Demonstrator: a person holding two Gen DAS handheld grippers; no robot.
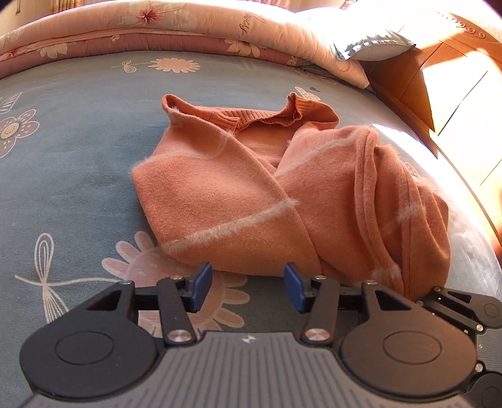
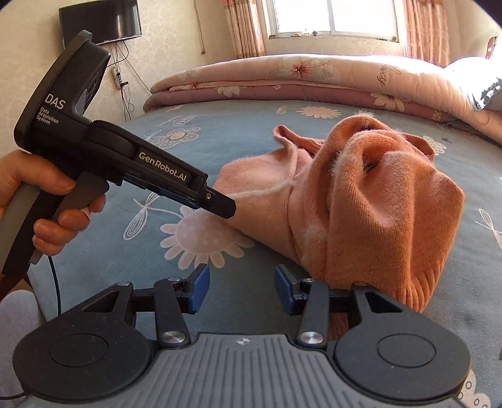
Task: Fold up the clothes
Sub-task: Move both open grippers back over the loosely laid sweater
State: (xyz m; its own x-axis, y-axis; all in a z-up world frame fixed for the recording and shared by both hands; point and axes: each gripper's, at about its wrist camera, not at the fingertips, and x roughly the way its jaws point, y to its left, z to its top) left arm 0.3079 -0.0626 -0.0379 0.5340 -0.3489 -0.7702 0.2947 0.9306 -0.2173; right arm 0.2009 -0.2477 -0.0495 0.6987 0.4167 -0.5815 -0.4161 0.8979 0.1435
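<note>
Orange fleece, seamed in pale fuzzy lines and ribbed at the cuffs and hem, lay bunched in a loose heap: the orange knit sweater (image 1: pixel 251 188) sat on the blue-grey flower-printed bed sheet (image 1: pixel 72 150), neither spread flat nor squared into a fold. The left tool (image 1: pixel 248 287) hovered low at the heap's near edge, its blue-padded fingers spread and gripping nothing. The right tool (image 2: pixel 240 290) stood likewise parted and empty, beside a ribbed edge that hung close to its right finger. In the right wrist view, a person's hand (image 2: pixel 47 204) gripped the left tool's black handle, whose nose pointed at the pale inner side of the garment.

Judged from the crumple, good work would mean finding true edges, such as a hem or a shoulder seam, rather than pinching a mid-cloth bulge, with both tools taking matching corners so the cloth lifted evenly. Thick fleece would likely need a deep bite. The heap fitted either a garment awaiting spreading or one being regathered.

Open sheet stretched to the left and beyond the sweater. A folded pink floral quilt (image 1: pixel 157 28) bordered the far side, and a wooden bed frame (image 1: pixel 455 103) closed the right, where room was tighter.
</note>
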